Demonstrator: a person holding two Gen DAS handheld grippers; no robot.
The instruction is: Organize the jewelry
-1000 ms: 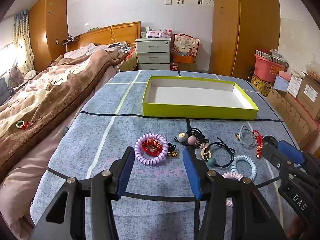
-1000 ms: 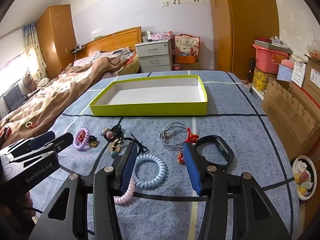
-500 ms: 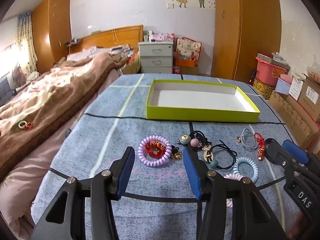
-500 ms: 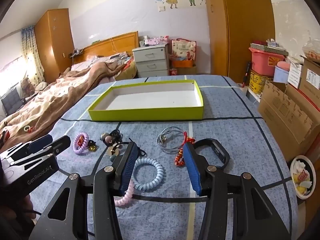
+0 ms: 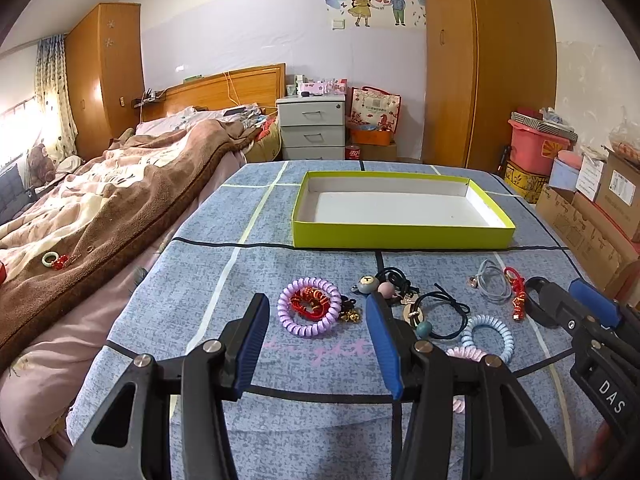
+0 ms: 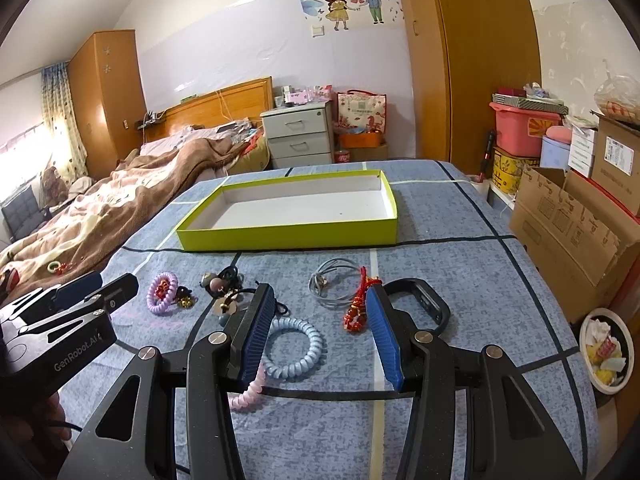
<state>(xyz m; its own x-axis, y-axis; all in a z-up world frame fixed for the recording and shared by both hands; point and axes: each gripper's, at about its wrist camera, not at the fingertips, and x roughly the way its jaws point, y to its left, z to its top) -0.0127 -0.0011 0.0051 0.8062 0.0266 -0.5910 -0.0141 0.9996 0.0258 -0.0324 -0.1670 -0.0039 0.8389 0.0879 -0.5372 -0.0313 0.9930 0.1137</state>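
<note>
Both tongs are hovering spread wide and gripping nothing above a surface covered in blue patterned cloth (image 5: 192, 304). The left tongs (image 5: 316, 344) are opening toward a purple coil hair tie (image 5: 309, 312) with a red beaded piece lying inside its ring, and small gold bells are sitting just beside it. To the right of that, a cluster of black elastic ties with beads and charms (image 5: 404, 300) is lying tangled together. The right tongs (image 6: 318, 340) are hanging over a light blue coil tie (image 6: 296, 342), with a pink coil tie (image 6: 250, 390) showing partly under the left finger (image 6: 256, 332). A red knotted charm (image 6: 358, 308) is lying just beside the right finger, a grey cord loop (image 6: 334, 280) is resting a little farther off, and a black band (image 6: 424, 300) is showing behind the right finger. A shallow lime-green box (image 6: 288, 236) with a white inside is sitting open and bare at the far side of the surface, well apart from all the jewelry. A bed with a brown blanket (image 5: 104, 208) is lying alongside on the left.
</note>
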